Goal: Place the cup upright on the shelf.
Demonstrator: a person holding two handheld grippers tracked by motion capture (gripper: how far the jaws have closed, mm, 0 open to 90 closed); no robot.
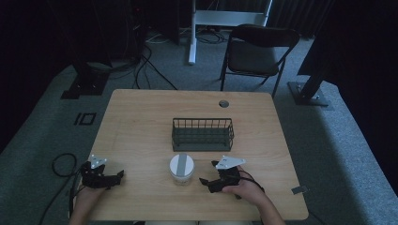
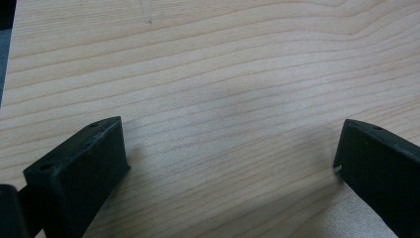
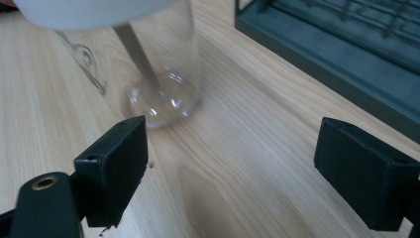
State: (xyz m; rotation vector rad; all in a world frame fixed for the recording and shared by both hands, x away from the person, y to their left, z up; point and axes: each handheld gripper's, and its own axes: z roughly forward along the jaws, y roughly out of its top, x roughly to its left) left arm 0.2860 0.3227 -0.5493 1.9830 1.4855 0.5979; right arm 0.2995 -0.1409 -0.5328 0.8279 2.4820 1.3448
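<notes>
A clear jar (image 1: pixel 181 169) with a white lid and a grey strip across it stands on the table (image 1: pixel 141 117) near the front middle. Behind it sits a dark wire basket (image 1: pixel 202 134). My right gripper (image 1: pixel 205 182) rests just right of the jar, open, its jaws wide apart; in the right gripper view the jar (image 3: pixel 158 74) is ahead to the left and the basket (image 3: pixel 327 44) at the upper right. My left gripper (image 1: pixel 118 175) lies at the front left corner, open over bare wood (image 2: pixel 223 99).
A round cable hole (image 1: pixel 224 103) is in the table's far edge. A folding chair (image 1: pixel 256 51) and stand legs are on the carpet beyond. A small grey clip (image 1: pixel 299 190) sits at the right edge.
</notes>
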